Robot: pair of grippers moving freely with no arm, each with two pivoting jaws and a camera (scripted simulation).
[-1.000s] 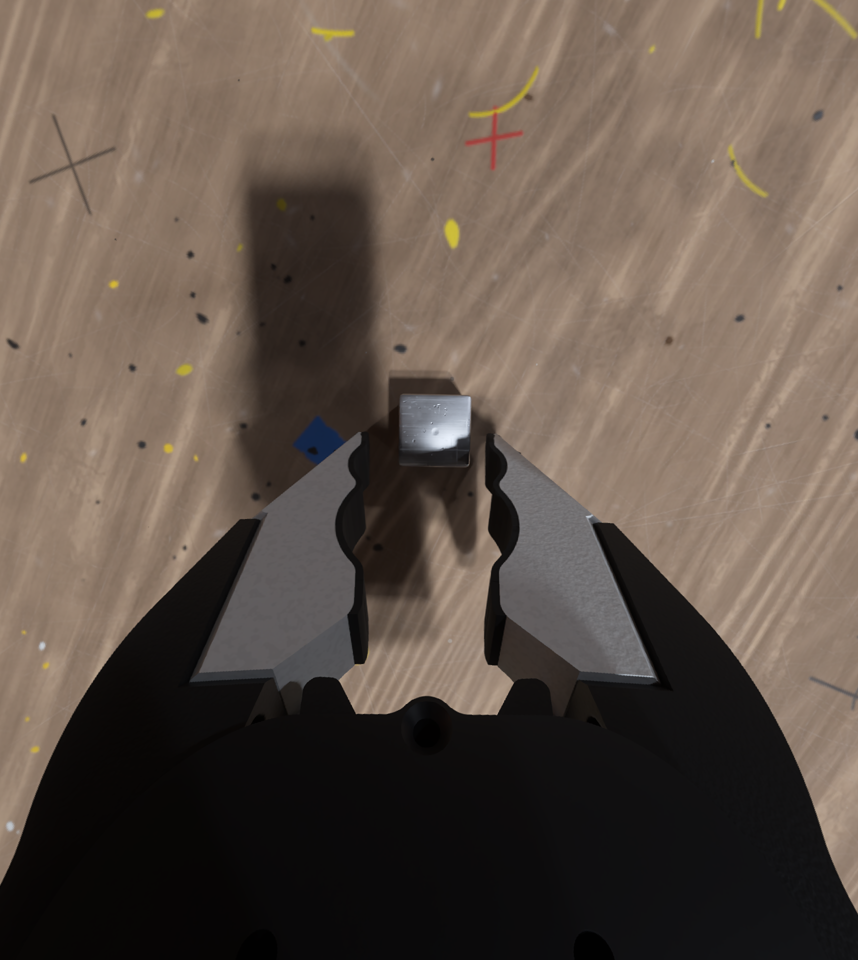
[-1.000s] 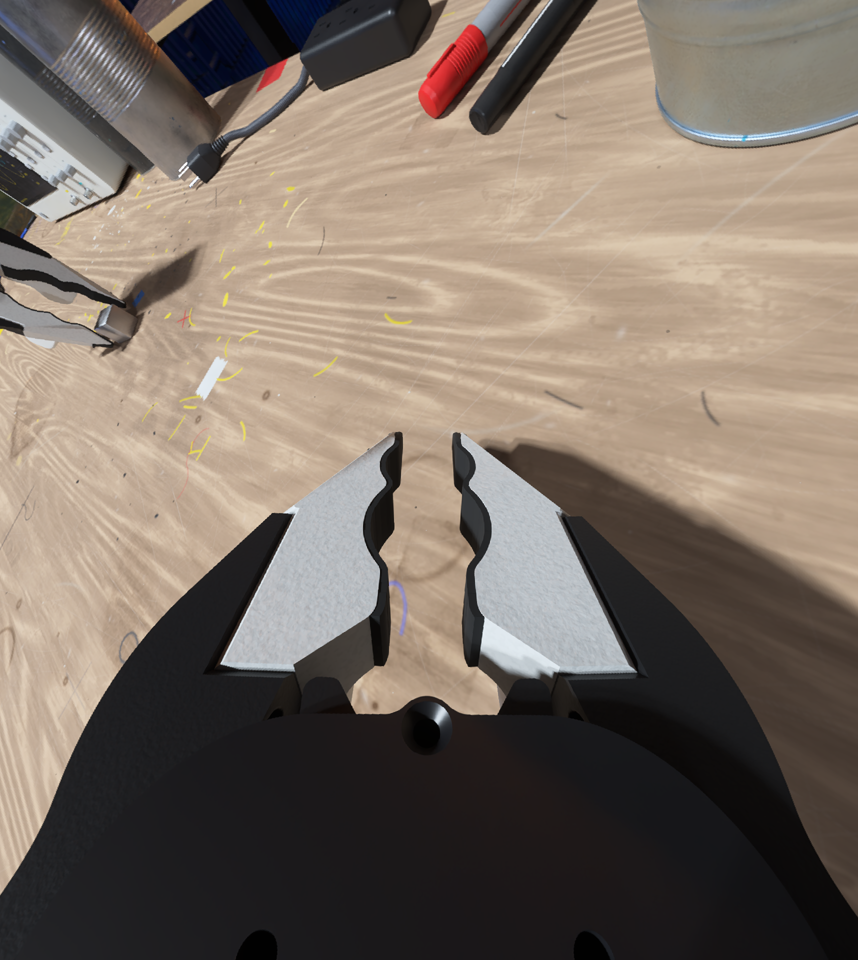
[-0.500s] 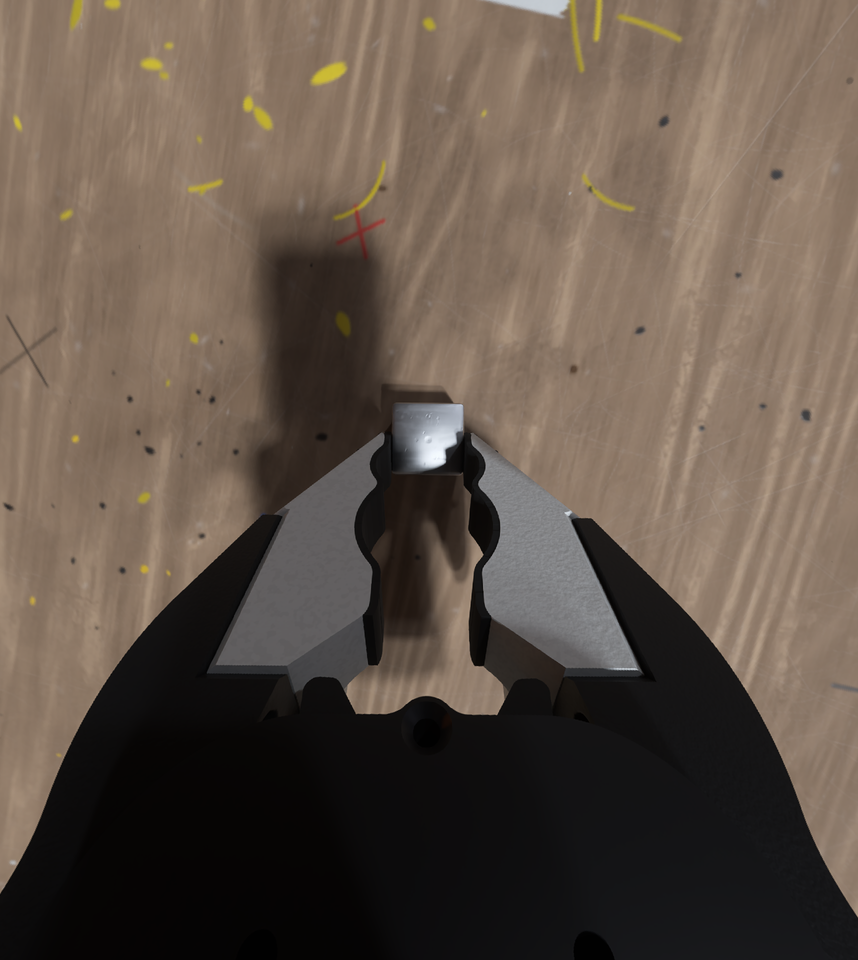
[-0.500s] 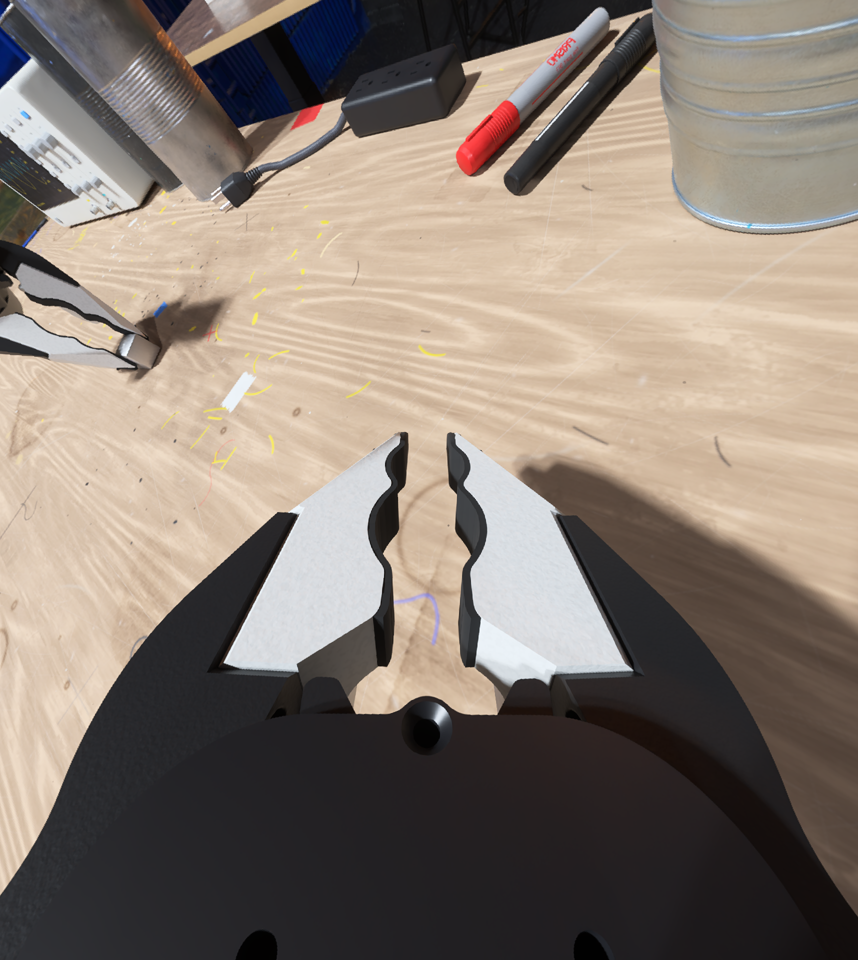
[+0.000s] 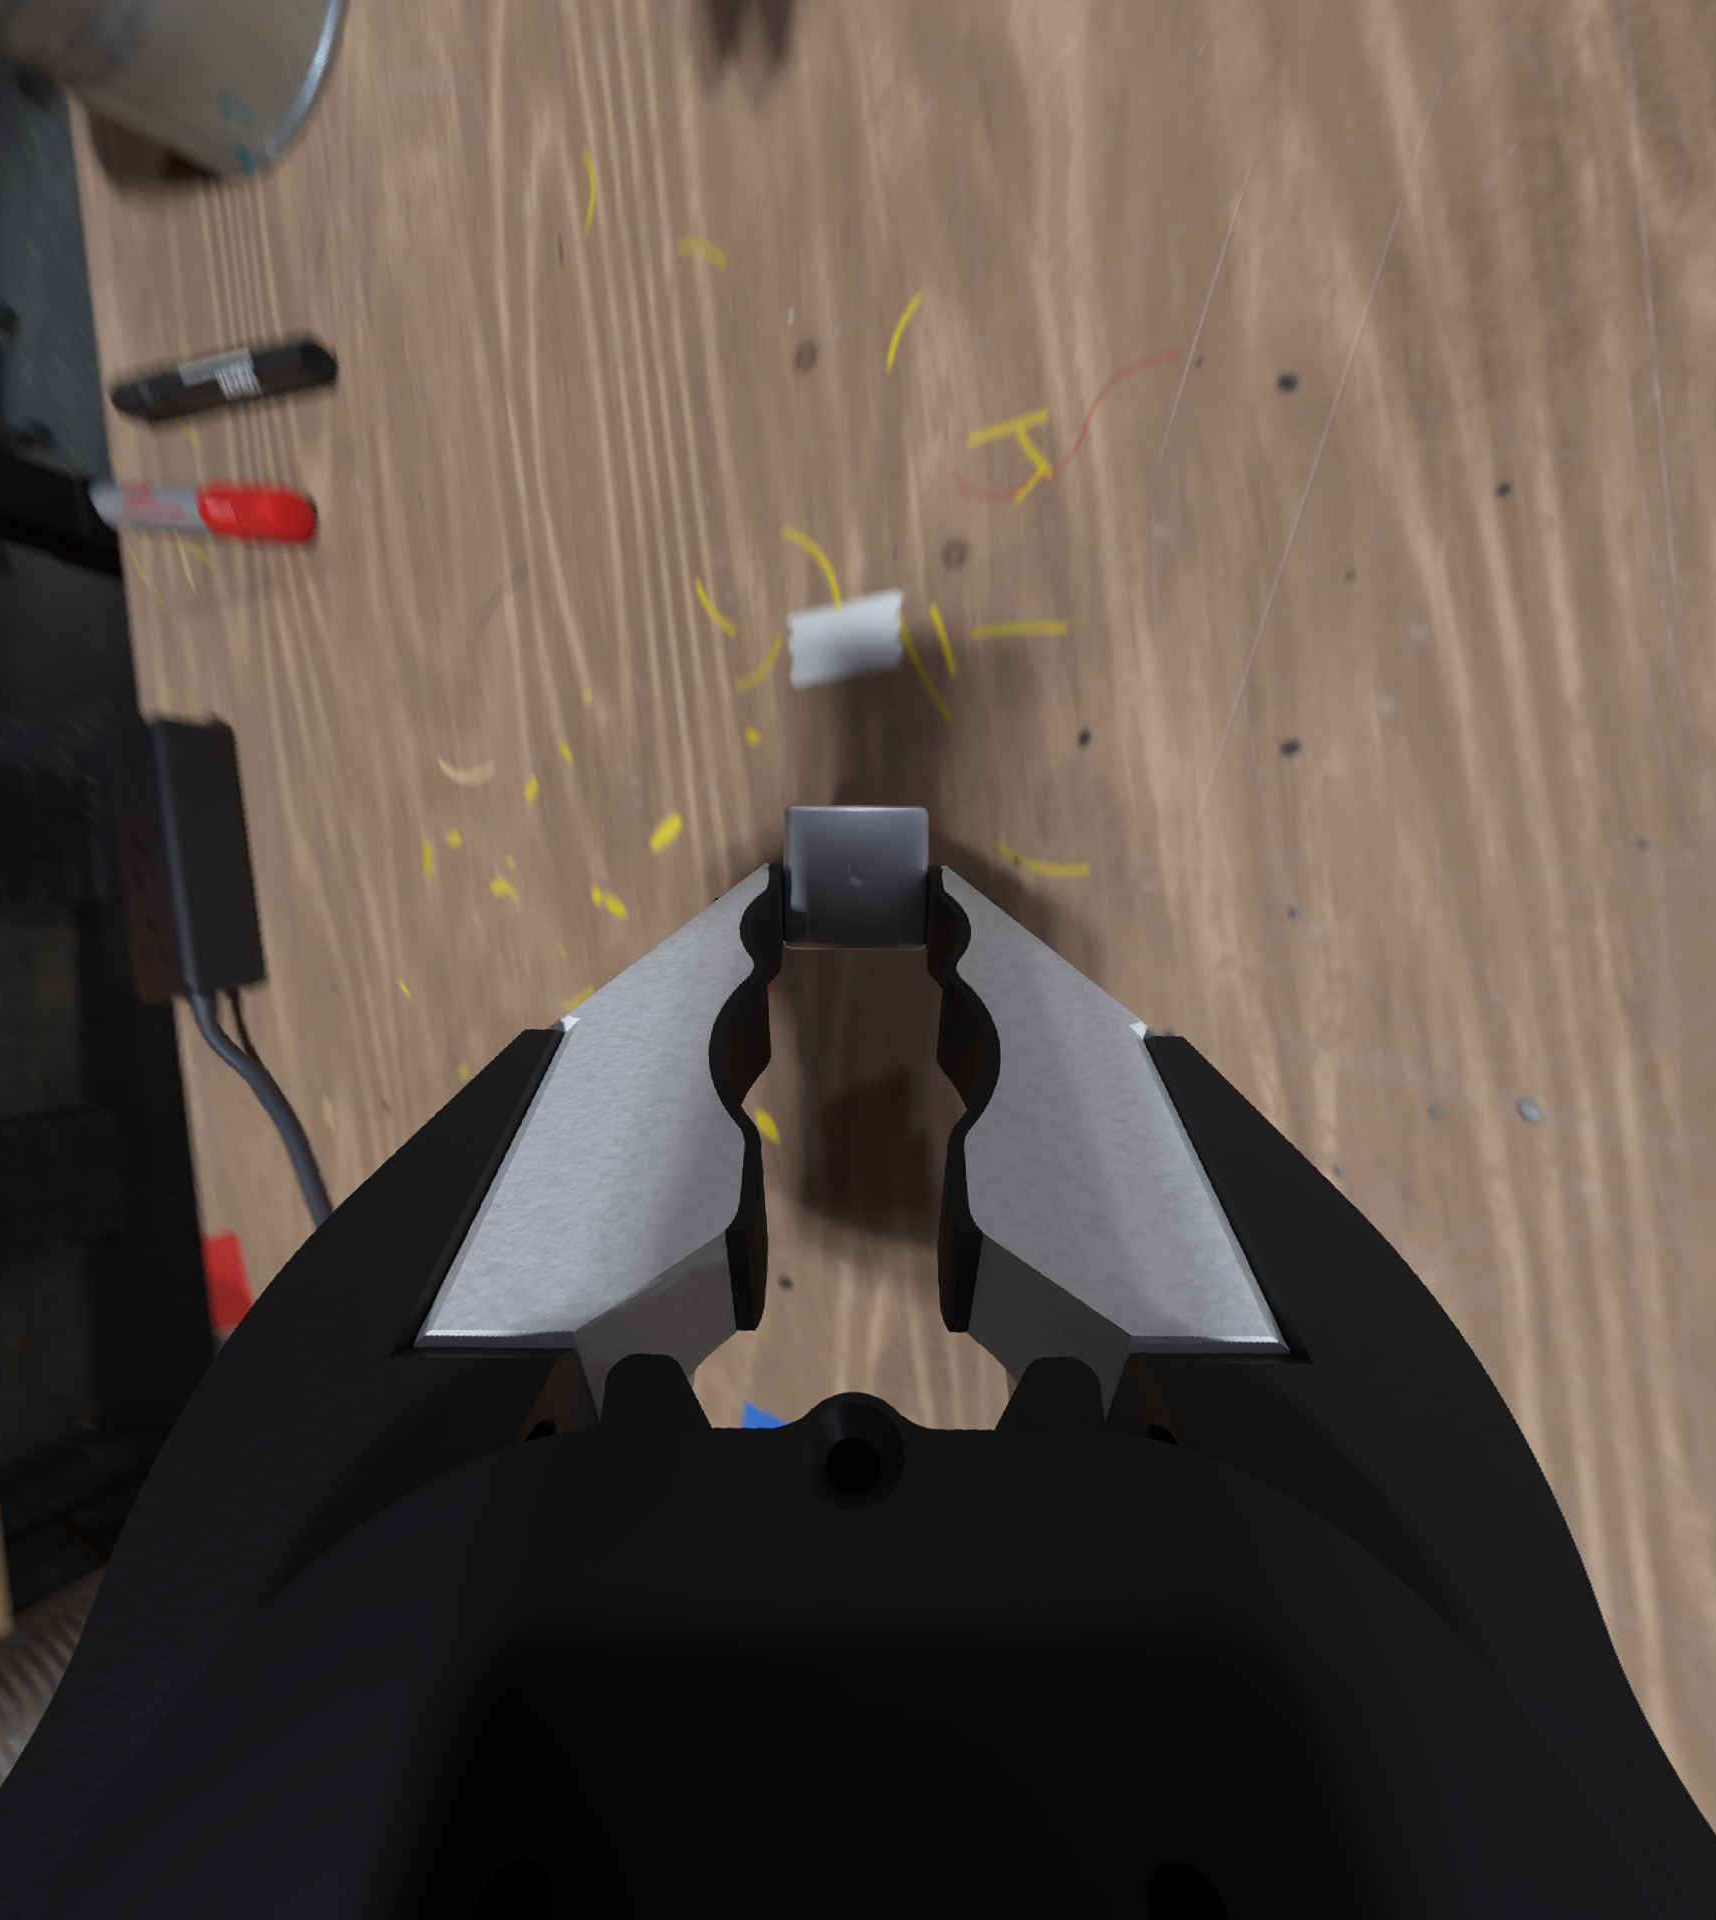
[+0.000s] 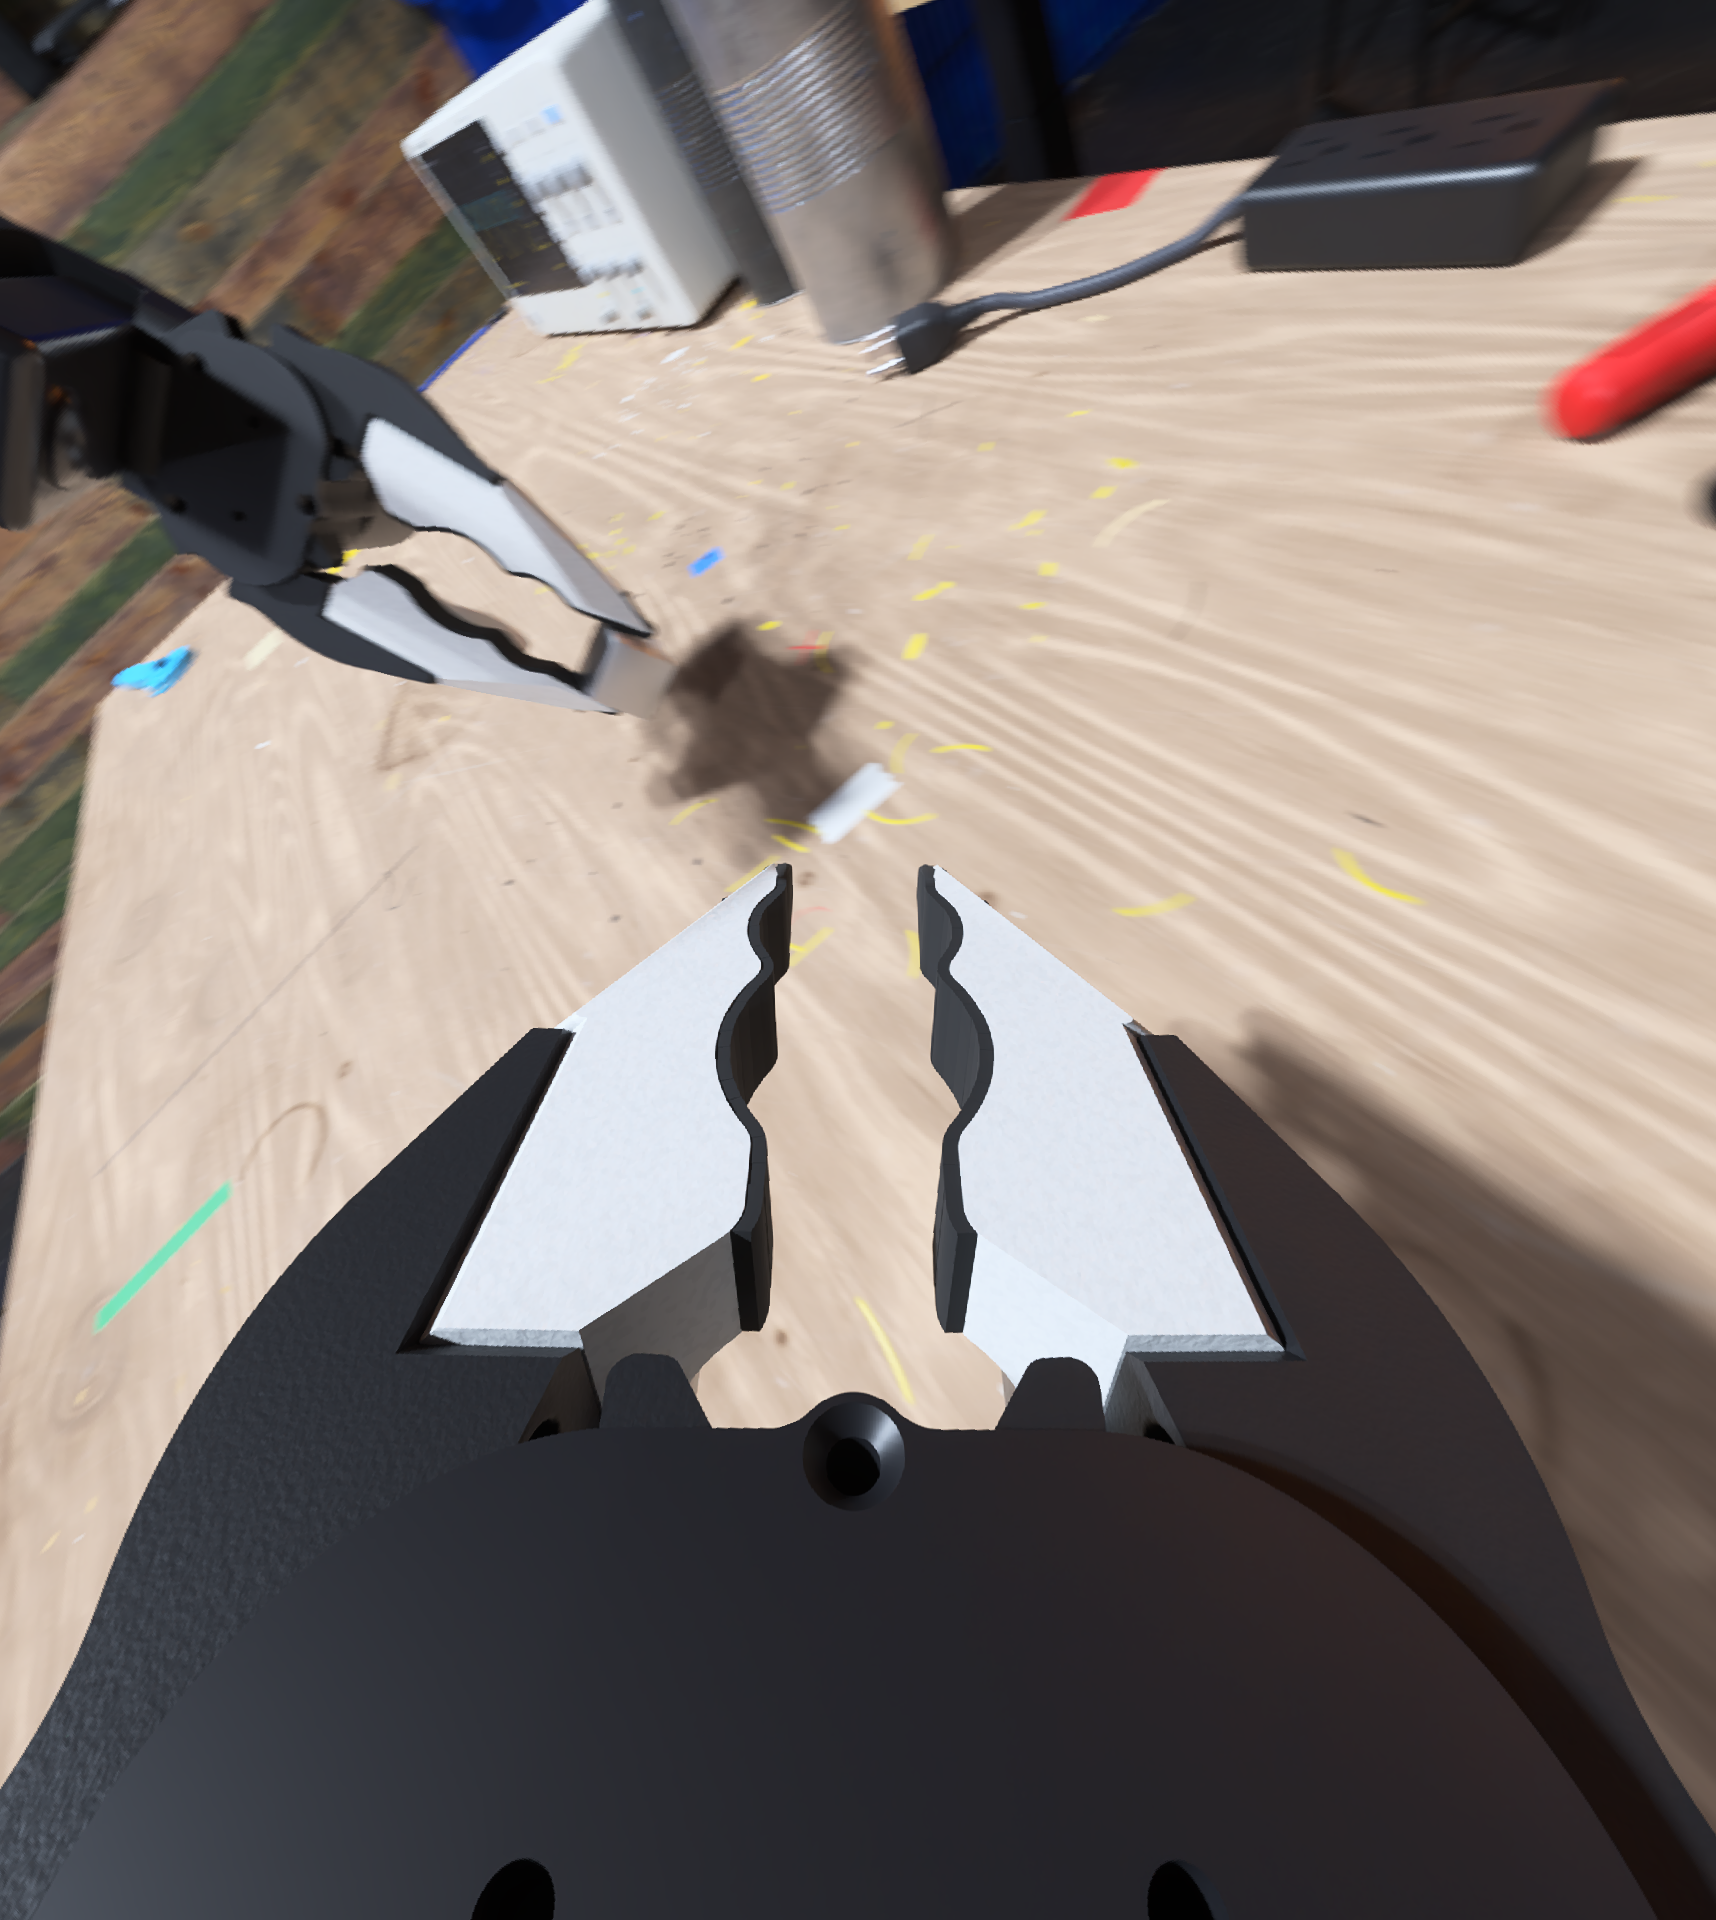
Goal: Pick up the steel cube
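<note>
The steel cube (image 5: pixel 856 878) is a small shiny grey block held between the tips of my left gripper (image 5: pixel 856 899), which is shut on it and carries it clear above the wooden table (image 5: pixel 1353 727). Its shadow falls on the wood below. In the right wrist view the left gripper (image 6: pixel 630 665) shows at the upper left with the cube (image 6: pixel 630 673) at its tips, above a dark shadow. My right gripper (image 6: pixel 854 899) is open and empty, low over the table in the foreground.
A white scrap (image 5: pixel 846 636) lies on the table past the cube, also in the right wrist view (image 6: pixel 854 800). A red marker (image 5: pixel 210 511), black marker (image 5: pixel 222 376), black power adapter (image 5: pixel 199 852) and metal bucket (image 5: pixel 199 94) line the left side. A white instrument box (image 6: pixel 573 229) and steel cylinder (image 6: pixel 812 156) stand at the table's far edge.
My left gripper closed on the cube, then lifted it off the table and swung to a new heading. My right gripper has opened a little wider and turned toward the left gripper.
</note>
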